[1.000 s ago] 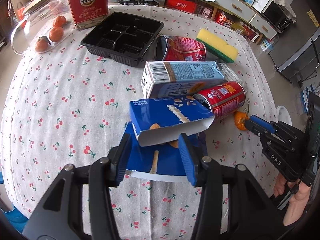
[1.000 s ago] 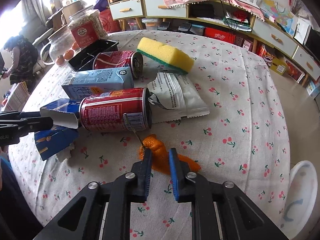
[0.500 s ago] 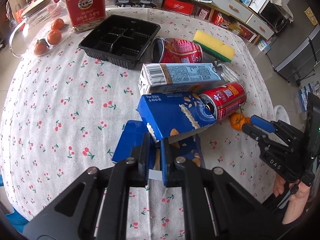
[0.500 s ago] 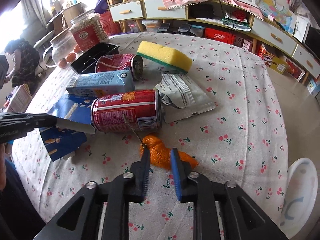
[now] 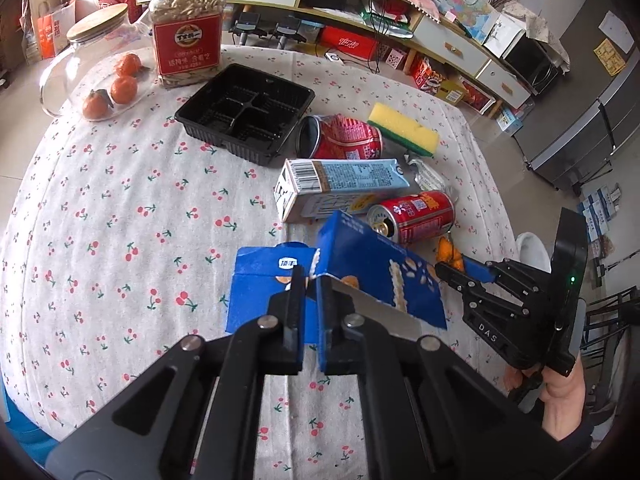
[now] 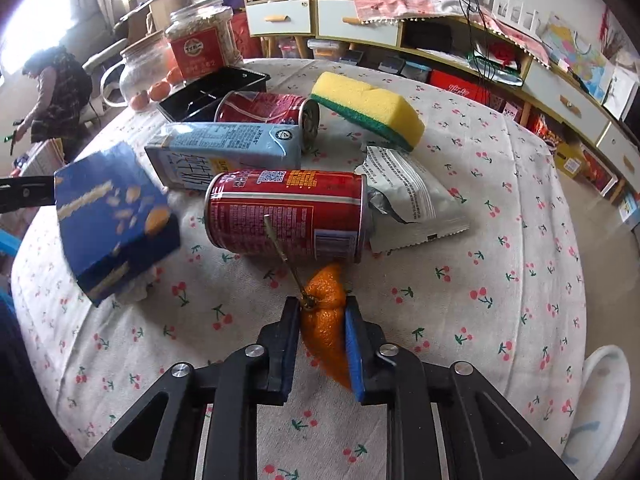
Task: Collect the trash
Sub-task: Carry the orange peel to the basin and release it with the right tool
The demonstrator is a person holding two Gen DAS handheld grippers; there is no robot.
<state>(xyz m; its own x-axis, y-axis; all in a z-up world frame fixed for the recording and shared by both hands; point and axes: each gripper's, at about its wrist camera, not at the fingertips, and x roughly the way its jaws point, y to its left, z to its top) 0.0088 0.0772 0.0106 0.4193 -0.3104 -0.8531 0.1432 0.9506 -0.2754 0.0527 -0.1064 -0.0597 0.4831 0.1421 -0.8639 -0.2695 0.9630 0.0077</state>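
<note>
My left gripper (image 5: 310, 280) is shut on the edge of a torn blue cardboard box (image 5: 372, 276) and holds it tilted above the table; the box also shows at the left of the right wrist view (image 6: 112, 216). My right gripper (image 6: 322, 308) is shut on an orange peel (image 6: 324, 316) with a thin stem. It shows from the side in the left wrist view (image 5: 460, 270). Just beyond lie a red can (image 6: 288, 214), a light blue carton (image 6: 224, 152), a second red can (image 6: 268, 114) and a silver wrapper (image 6: 412, 200).
A yellow-green sponge (image 6: 368, 110), a black plastic tray (image 5: 246, 114), a red-labelled jar (image 5: 186, 28) and a glass jar with oranges (image 5: 100, 76) stand farther back. A white bin (image 6: 604, 408) sits below the table's right edge. A person stands far left.
My left gripper closed on the blue box and lifted it, tilting it up. My right gripper stayed closed on the orange peel and raised it slightly.
</note>
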